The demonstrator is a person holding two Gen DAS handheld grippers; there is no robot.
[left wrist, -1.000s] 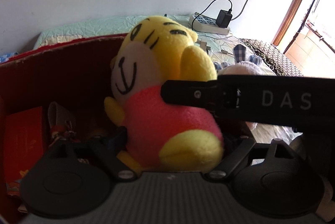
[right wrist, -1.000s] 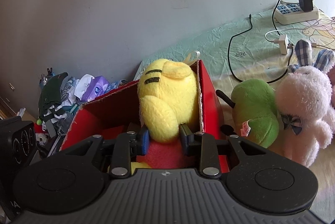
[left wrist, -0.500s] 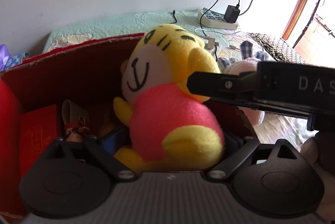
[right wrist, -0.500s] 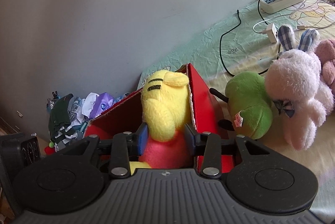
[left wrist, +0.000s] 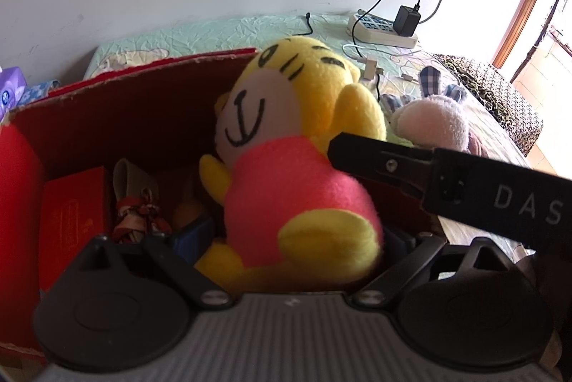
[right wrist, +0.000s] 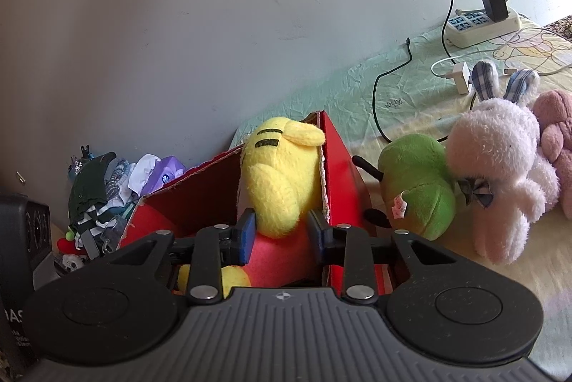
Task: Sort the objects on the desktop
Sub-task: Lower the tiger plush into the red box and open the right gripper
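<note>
Here, the red cardboard box (right wrist: 343,174) stood on the bed (right wrist: 411,89), and the yellow tiger plush (left wrist: 296,167) sat upright inside it at its right wall. Your right gripper (right wrist: 282,232) had its blue-padded fingers (right wrist: 246,235) pressed against the plush's body on both sides, gripping it. Your left gripper (left wrist: 296,239) had its fingers spread either side of the plush's lower body; whether they touched it you could not tell. Beside the box lay a green plush (right wrist: 418,185) touching a white rabbit plush (right wrist: 497,174). Farther back rested a power strip (right wrist: 482,28).
</note>
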